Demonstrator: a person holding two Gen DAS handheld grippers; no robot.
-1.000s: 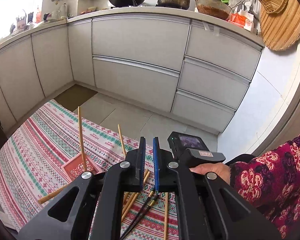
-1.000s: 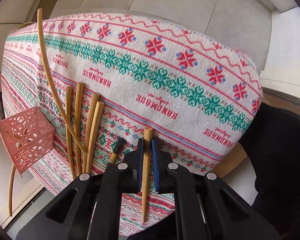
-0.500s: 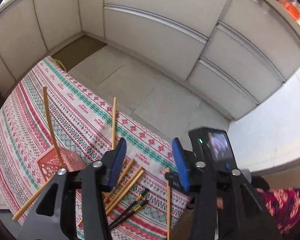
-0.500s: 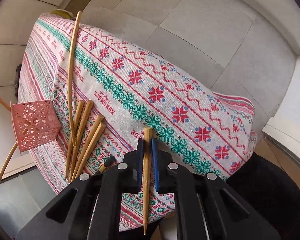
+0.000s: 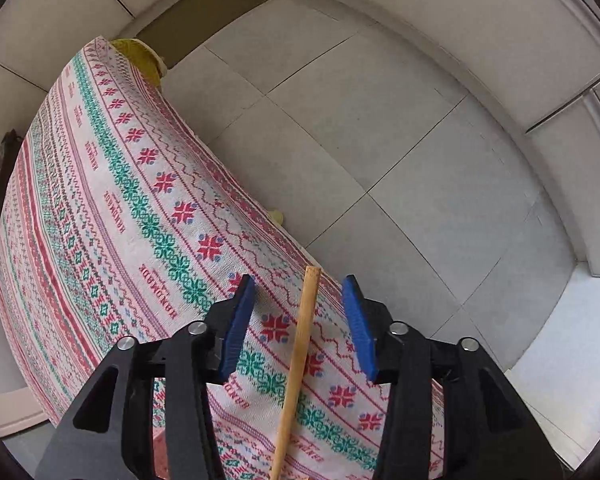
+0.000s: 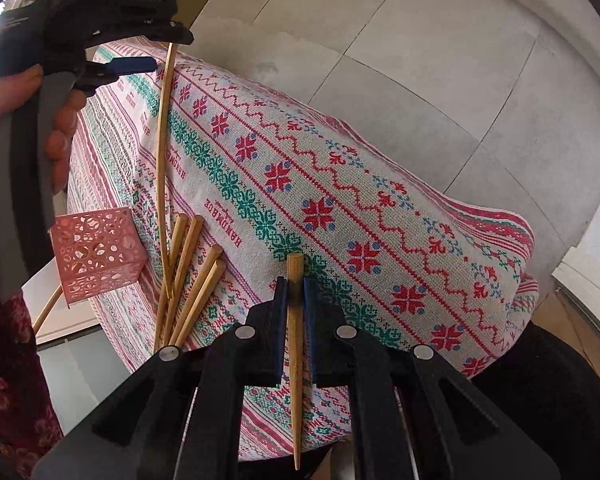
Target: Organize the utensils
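My left gripper point(image 5: 299, 284) points down at the patterned tablecloth point(image 5: 140, 200). Its jaws are closing around the top end of a long wooden chopstick point(image 5: 302, 340), and the blue pads are still apart from it. In the right wrist view, the left gripper point(image 6: 160, 50) sits at the far end of that long chopstick point(image 6: 162, 152). My right gripper point(image 6: 296, 282) is shut on another wooden chopstick point(image 6: 296, 380), held lengthwise between the pads. Several wooden chopsticks point(image 6: 192, 280) lie in a loose bunch beside a pink perforated holder point(image 6: 96, 256).
The tablecloth point(image 6: 340, 184) drapes over the table's far edge, with grey floor tiles point(image 5: 400, 140) and pale cabinet fronts beyond. One more stick point(image 6: 48, 308) pokes out below the pink holder. A hand point(image 6: 60, 120) in a floral sleeve carries the left gripper.
The left gripper swung down from facing the cabinets to over the cloth, opened, and now straddles the long chopstick's end. The right gripper kept its chopstick and rolled and shifted a little.
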